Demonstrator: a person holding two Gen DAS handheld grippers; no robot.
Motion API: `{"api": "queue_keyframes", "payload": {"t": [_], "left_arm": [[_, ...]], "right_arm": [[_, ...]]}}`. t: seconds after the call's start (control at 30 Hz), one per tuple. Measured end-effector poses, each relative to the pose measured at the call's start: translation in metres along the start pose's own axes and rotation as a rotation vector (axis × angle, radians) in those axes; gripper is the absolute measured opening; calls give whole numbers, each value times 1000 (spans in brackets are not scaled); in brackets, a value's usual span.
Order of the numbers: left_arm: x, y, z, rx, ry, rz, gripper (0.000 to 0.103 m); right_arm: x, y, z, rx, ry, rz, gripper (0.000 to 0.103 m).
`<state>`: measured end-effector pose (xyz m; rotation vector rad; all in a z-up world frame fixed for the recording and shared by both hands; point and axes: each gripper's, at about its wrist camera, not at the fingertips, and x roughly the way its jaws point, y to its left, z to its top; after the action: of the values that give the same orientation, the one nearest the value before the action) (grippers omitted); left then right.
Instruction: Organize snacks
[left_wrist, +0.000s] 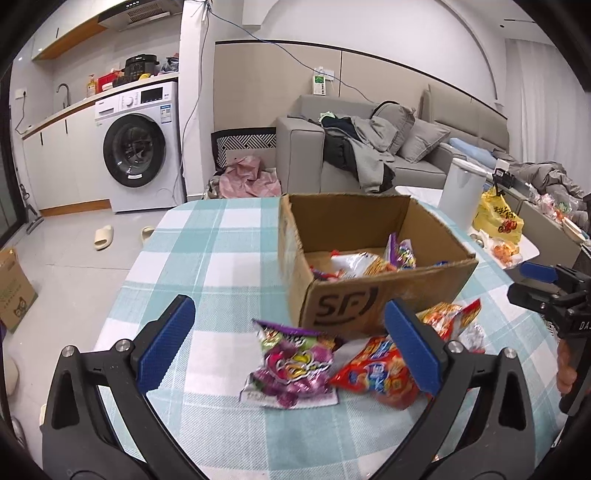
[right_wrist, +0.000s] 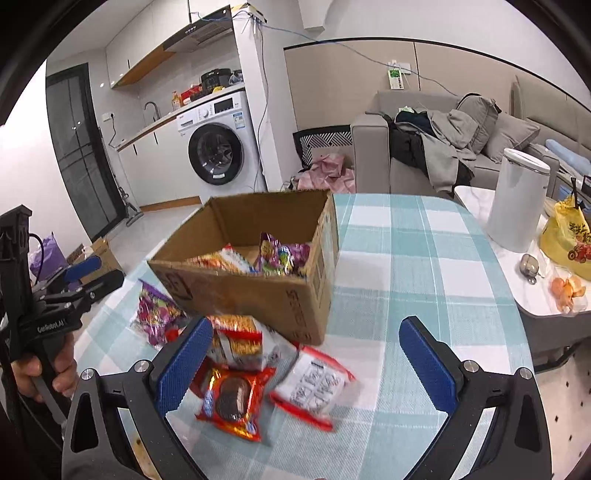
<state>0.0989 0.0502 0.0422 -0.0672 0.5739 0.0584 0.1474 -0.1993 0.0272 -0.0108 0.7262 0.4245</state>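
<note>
Both grippers spread wide, nothing held. Cardboard box (left_wrist: 373, 258) on the checked tablecloth (left_wrist: 207, 251) already holds some packets. In front of box: purple candy bag (left_wrist: 291, 365) lies between the left gripper (left_wrist: 291, 350) fingers; red cookie packet (right_wrist: 234, 400) and white-red packet (right_wrist: 317, 387) lie between the right gripper (right_wrist: 310, 365) fingers. Packets likely light, crinkly, slippery, contents crushable; best pinched across a flat middle or sealed edge.

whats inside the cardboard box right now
The cardboard box holds a purple candy bag and an orange-and-white snack pack. Its near wall hides the rest of the floor.
</note>
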Motion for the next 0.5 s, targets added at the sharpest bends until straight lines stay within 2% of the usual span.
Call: {"api": "queue_keyframes", "payload": {"t": [0.5], "left_arm": [[11,-8,-11,10,48,0,102]], "right_arm": [[11,-5,-13,35,55,3,103]]}}
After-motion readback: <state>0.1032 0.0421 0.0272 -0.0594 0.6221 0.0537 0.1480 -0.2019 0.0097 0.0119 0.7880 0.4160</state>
